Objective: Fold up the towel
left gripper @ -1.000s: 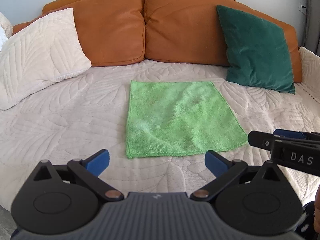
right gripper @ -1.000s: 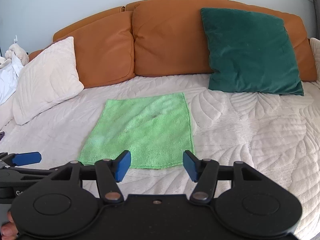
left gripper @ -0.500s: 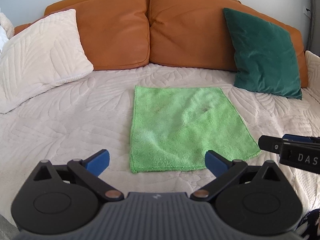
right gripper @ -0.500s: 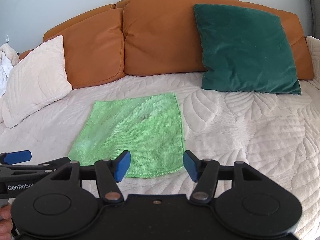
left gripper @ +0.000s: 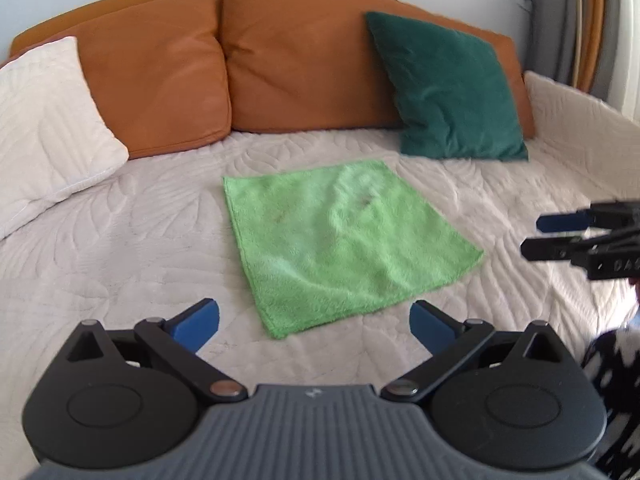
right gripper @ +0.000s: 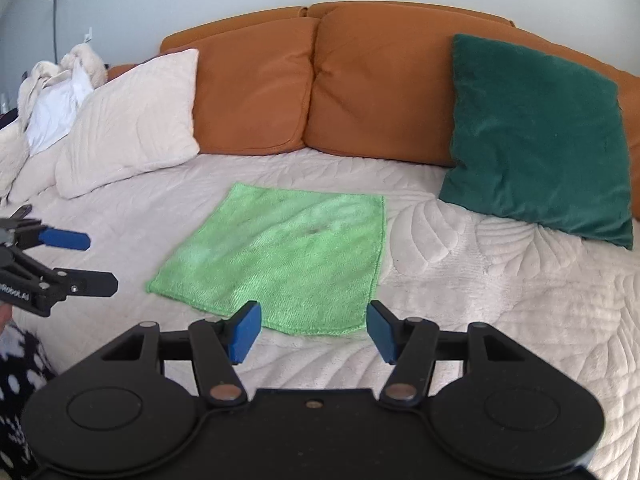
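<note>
Near the sofa's front edge, both grippers, left gripper (left gripper: 313, 321) and right gripper (right gripper: 313, 331), are gaping wide above the flat towel (left gripper: 340, 236); only the right view is showing crumpled white cloth (right gripper: 56, 108), partly cut off.

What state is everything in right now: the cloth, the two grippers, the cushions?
Green towel: spread flat, unfolded, on the sofa seat.
Left gripper: open, empty, short of the towel's near edge.
Right gripper: open, empty, at the towel's near edge.
Green cushion: propped against the backrest.
White pillow: leaning at the left.

towel (left gripper: 340, 240) on sofa (left gripper: 120, 264), cushions (left gripper: 304, 64) behind
</note>
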{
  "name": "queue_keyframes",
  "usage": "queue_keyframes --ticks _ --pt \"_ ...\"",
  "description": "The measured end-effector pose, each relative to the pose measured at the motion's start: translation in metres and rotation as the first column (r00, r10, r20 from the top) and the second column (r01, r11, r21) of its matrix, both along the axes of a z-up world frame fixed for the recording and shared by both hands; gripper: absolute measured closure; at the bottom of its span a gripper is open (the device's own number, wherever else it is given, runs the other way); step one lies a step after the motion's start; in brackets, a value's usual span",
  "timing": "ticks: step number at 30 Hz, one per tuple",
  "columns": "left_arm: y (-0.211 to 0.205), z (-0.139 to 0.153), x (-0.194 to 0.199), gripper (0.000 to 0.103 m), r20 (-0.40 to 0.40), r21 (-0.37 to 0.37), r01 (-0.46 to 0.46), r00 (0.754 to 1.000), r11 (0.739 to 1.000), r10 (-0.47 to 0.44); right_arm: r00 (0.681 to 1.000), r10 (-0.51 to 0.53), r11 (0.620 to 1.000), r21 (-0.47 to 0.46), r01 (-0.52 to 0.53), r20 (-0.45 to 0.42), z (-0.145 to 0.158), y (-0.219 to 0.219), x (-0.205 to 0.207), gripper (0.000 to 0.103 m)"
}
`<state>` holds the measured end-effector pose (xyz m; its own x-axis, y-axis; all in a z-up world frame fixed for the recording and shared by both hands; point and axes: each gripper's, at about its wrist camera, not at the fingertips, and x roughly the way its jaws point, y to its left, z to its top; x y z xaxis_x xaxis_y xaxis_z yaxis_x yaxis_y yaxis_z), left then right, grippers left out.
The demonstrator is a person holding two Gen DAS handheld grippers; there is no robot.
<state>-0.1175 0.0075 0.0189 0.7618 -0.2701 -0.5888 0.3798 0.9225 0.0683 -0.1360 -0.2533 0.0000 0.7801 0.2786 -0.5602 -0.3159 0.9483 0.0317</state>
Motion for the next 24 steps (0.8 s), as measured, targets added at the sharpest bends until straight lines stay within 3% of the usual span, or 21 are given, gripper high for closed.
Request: queue_keyframes --ticks 3,5,8,12,15,16,18,19,21,22,24 --pt "-0.004 -0.001 0.007 0.005 0.063 0.2 0.11 0.99 0.974 -0.125 1.0 0.015 1.0 -0.013 -0.015 0.004 0.005 -0.003 0.0 0.044" --pt "-0.003 -0.003 0.013 0.018 0.066 0.266 0.176 0.977 0.948 -0.201 1.0 0.008 1.0 -0.013 -0.008 0.003 0.006 -0.004 0.002 0.044" --pt "-0.001 -0.009 0.026 0.038 0.001 0.323 0.24 0.967 0.915 -0.254 0.999 0.001 0.999 -0.05 0.001 0.032 0.004 -0.002 0.0 0.044" --pt "0.003 -0.019 0.025 0.038 -0.027 0.329 0.29 0.954 0.899 -0.298 0.999 0.041 0.992 -0.117 -0.038 0.027 -0.004 -0.003 0.005 0.046" --pt "-0.001 -0.027 0.017 0.037 0.005 0.404 0.309 0.94 0.861 -0.34 0.994 0.106 0.974 -0.204 -0.098 0.028 -0.007 -0.006 0.01 0.046" --pt "-0.003 -0.03 0.014 0.036 0.016 0.457 0.319 0.931 0.831 -0.366 0.989 0.141 0.962 -0.239 -0.129 0.033 -0.007 -0.007 0.011 0.046" --pt "-0.007 -0.036 0.008 0.036 0.032 0.581 0.34 0.898 0.74 -0.438 0.971 0.236 0.915 -0.347 -0.205 0.048 -0.005 -0.006 0.012 0.046" --pt "-0.008 -0.038 0.007 0.036 0.026 0.629 0.356 0.879 0.691 -0.477 0.959 0.278 0.88 -0.414 -0.233 0.052 -0.005 -0.005 0.012 0.046" --pt "-0.009 -0.04 0.008 0.036 -0.003 0.682 0.388 0.849 0.619 -0.529 0.938 0.344 0.8 -0.534 -0.274 0.034 -0.009 -0.002 0.017 0.047" --pt "-0.009 -0.04 0.012 0.036 -0.028 0.689 0.409 0.839 0.598 -0.543 0.928 0.372 0.764 -0.574 -0.296 0.016 -0.011 0.0 0.02 0.047" --pt "-0.009 -0.042 0.018 0.036 -0.059 0.68 0.438 0.832 0.588 -0.552 0.904 0.426 0.71 -0.611 -0.351 -0.026 -0.018 0.003 0.024 0.047"
